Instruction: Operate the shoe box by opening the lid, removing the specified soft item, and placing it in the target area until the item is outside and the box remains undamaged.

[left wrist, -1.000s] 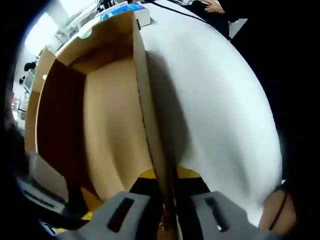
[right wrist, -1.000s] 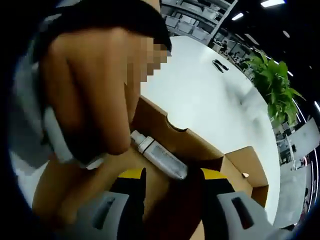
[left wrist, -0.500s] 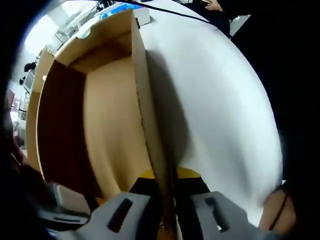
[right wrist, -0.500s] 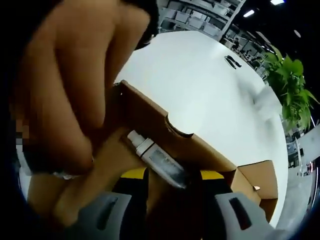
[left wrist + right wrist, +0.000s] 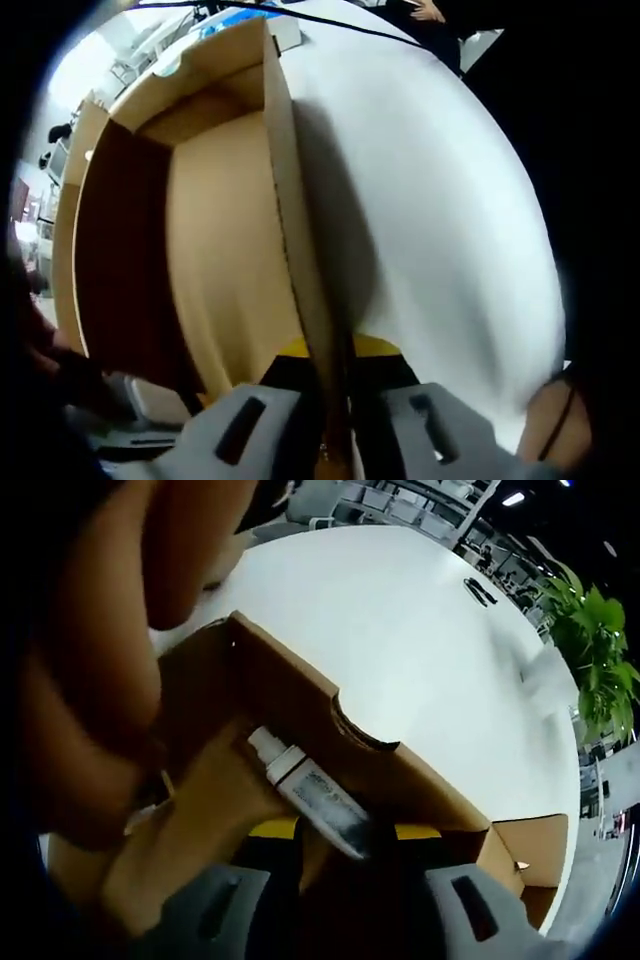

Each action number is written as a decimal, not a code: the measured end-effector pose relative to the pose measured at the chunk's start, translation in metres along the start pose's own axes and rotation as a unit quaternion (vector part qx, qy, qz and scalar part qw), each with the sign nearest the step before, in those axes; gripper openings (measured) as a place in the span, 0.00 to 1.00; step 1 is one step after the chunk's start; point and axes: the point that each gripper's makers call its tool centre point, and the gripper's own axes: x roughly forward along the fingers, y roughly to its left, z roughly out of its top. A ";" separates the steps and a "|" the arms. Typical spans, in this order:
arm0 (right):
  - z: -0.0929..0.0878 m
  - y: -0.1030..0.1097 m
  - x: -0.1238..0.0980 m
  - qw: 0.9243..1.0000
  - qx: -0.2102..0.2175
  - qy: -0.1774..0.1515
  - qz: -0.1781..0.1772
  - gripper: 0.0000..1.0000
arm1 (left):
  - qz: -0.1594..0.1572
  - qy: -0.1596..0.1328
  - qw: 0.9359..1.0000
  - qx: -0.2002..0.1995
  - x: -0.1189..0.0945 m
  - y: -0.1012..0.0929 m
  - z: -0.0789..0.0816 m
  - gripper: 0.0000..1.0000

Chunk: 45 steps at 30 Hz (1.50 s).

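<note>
The open cardboard shoe box (image 5: 215, 250) lies on a white table (image 5: 440, 220), its brown inside bare where I can see it. My left gripper (image 5: 335, 375) is shut on the box's long side wall (image 5: 290, 220), which runs up between the jaws. My right gripper (image 5: 345, 850) is shut on the end of a white squeeze tube (image 5: 315, 800), whose cap (image 5: 268, 748) points up and left. The tube hangs over the box's inside, near a box wall (image 5: 300, 715) with a half-round notch. The right gripper (image 5: 150, 420) also appears grey at the box's lower left.
A person's bare arm (image 5: 100, 680) crowds the left of the right gripper view. A blue and white object (image 5: 250, 20) and a black cable (image 5: 340, 22) lie beyond the box's far end. A green plant (image 5: 600, 650) and a small black item (image 5: 480, 590) are at the table's far side.
The right gripper has drawn back with the tube still in it, showing more of the notched wall. In the left gripper view it slid lower at the box's corner. The left gripper held still.
</note>
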 end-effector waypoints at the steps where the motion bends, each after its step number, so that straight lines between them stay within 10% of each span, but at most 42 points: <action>1: 0.000 0.000 -0.001 1.000 0.000 0.000 0.000 0.32 | 0.000 0.000 1.000 0.000 0.000 0.000 0.000 0.05; 32: -0.044 0.032 -0.023 0.994 0.108 0.026 -0.002 0.21 | 0.003 0.005 1.000 0.003 0.001 0.000 -0.002 0.05; 45: -0.083 0.048 -0.039 0.973 0.221 0.042 -0.059 0.20 | 0.002 0.002 1.000 0.000 0.001 -0.002 -0.002 0.05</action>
